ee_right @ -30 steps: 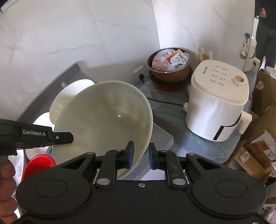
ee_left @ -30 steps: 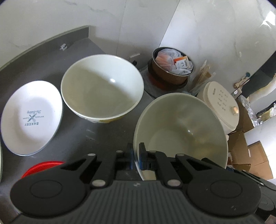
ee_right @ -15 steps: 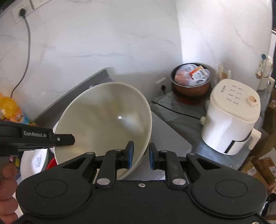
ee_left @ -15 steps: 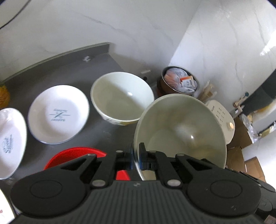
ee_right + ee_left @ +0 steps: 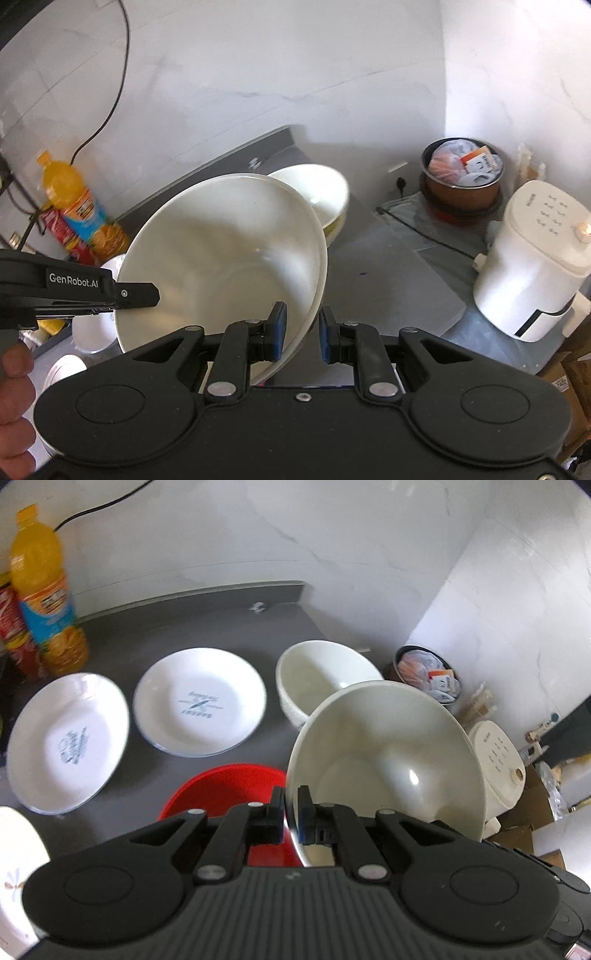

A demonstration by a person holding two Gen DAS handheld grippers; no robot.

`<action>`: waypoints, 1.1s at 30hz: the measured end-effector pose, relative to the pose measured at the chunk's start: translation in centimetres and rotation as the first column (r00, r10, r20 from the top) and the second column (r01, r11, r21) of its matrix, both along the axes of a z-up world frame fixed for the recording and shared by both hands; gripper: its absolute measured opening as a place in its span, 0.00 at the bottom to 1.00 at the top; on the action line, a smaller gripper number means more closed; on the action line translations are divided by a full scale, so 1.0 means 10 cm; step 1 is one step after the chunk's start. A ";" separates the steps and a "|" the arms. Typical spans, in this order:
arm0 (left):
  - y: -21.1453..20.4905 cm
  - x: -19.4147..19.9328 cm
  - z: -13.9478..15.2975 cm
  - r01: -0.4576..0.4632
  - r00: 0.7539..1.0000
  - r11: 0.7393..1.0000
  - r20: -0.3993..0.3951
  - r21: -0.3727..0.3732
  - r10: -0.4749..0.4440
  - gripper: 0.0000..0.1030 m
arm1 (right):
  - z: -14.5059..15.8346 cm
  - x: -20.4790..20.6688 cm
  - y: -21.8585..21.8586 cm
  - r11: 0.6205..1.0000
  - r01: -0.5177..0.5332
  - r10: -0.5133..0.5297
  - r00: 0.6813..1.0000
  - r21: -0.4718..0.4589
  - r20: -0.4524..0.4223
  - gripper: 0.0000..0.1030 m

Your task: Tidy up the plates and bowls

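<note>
Item: large cream bowl [image 5: 388, 753], tilted, held clear above the grey counter [image 5: 221, 627]. We clamp its rim with left gripper [image 5: 290, 812] and, seemingly, right gripper [image 5: 301, 332]. Risk: uneven lift could slip it onto red bowl [image 5: 225, 786].

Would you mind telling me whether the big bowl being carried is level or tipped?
Tipped. The bowl is held by its rim in both tongs, its opening facing the cameras, and nothing shows inside it.
</note>
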State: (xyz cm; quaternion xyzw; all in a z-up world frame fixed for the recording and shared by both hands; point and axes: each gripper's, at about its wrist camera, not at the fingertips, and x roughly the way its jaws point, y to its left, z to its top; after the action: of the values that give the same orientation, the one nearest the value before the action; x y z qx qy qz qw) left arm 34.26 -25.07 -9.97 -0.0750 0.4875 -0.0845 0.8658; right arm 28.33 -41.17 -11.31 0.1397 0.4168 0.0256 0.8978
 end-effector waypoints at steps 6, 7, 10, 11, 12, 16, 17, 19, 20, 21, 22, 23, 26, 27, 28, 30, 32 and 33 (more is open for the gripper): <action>0.23 -0.11 -0.05 -0.071 0.997 0.997 -0.007 0.011 0.071 0.05 | -0.02 0.01 0.21 0.998 -0.061 0.061 0.998 0.002 -0.012 0.18; 0.27 -0.12 -0.05 -0.077 0.997 0.997 -0.006 0.011 0.077 0.05 | -0.03 0.02 0.25 0.998 -0.070 0.070 0.997 0.002 -0.014 0.18; 0.37 -0.18 -0.08 -0.098 0.995 0.995 -0.012 0.017 0.098 0.05 | -0.05 0.04 0.34 0.995 -0.098 0.098 0.995 -0.004 -0.023 0.18; 0.40 -0.19 -0.09 -0.104 0.994 0.994 -0.015 0.018 0.105 0.05 | -0.06 0.04 0.36 0.994 -0.105 0.105 0.994 -0.003 -0.029 0.18; 0.44 -0.21 -0.10 -0.114 0.993 0.993 -0.019 0.018 0.114 0.05 | -0.08 0.05 0.39 0.994 -0.112 0.112 0.993 -0.003 -0.038 0.18; 0.56 -0.22 -0.19 -0.144 0.988 0.989 -0.055 0.024 0.145 0.05 | -0.14 0.07 0.51 0.990 -0.137 0.136 0.989 -0.012 -0.061 0.18; 0.58 -0.22 -0.22 -0.148 0.987 0.989 -0.063 0.025 0.150 0.05 | -0.16 0.08 0.52 0.990 -0.141 0.140 0.988 -0.012 -0.066 0.18; 0.63 -0.21 -0.26 -0.157 0.984 0.987 -0.077 0.026 0.159 0.05 | -0.18 0.09 0.55 0.989 -0.148 0.147 0.986 -0.011 -0.075 0.18; 0.65 -0.21 -0.28 -0.160 0.983 0.987 -0.085 0.025 0.162 0.05 | -0.19 0.09 0.57 0.988 -0.151 0.150 0.986 -0.012 -0.079 0.18; 0.67 -0.21 -0.30 -0.163 0.982 0.986 -0.090 0.025 0.164 0.05 | -0.20 0.10 0.59 0.988 -0.155 0.153 0.985 -0.013 -0.083 0.18; 0.68 -0.21 -0.32 -0.165 0.981 0.986 -0.095 0.026 0.166 0.05 | -0.21 0.11 0.62 0.987 -0.161 0.159 0.983 -0.017 -0.087 0.18; 0.70 -0.20 -0.33 -0.166 0.981 0.986 -0.099 0.029 0.168 0.05 | -0.22 0.12 0.64 0.986 -0.164 0.162 0.983 -0.020 -0.091 0.18; 0.74 -0.20 -0.39 -0.171 0.978 0.985 -0.117 0.038 0.174 0.05 | -0.26 0.14 0.68 0.985 -0.171 0.167 0.980 -0.027 -0.106 0.18; 0.74 -0.20 -0.41 -0.171 0.977 0.985 -0.123 0.041 0.174 0.05 | -0.27 0.14 0.69 0.985 -0.172 0.168 0.979 -0.027 -0.114 0.18; 0.75 -0.19 -0.44 -0.171 0.976 0.984 -0.130 0.041 0.175 0.05 | -0.29 0.15 0.70 0.984 -0.173 0.169 0.978 -0.028 -0.120 0.18; 0.76 -0.19 -0.48 -0.169 0.974 0.985 -0.142 0.044 0.174 0.05 | -0.31 0.15 0.71 0.984 -0.177 0.171 0.977 -0.035 -0.128 0.18; 0.76 -0.18 -0.52 -0.166 0.974 0.985 -0.150 0.048 0.171 0.05 | -0.33 0.16 0.71 0.983 -0.180 0.174 0.975 -0.038 -0.136 0.18; 0.76 -0.18 -0.54 -0.166 0.973 0.985 -0.155 0.049 0.172 0.05 | -0.34 0.17 0.72 0.983 -0.181 0.174 0.975 -0.040 -0.141 0.18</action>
State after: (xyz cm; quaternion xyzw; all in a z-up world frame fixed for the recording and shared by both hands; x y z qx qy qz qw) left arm 32.45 -17.44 -15.33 -0.1070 0.5481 0.0045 0.8295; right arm 29.99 -33.99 -14.73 0.0795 0.4890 0.0850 0.8645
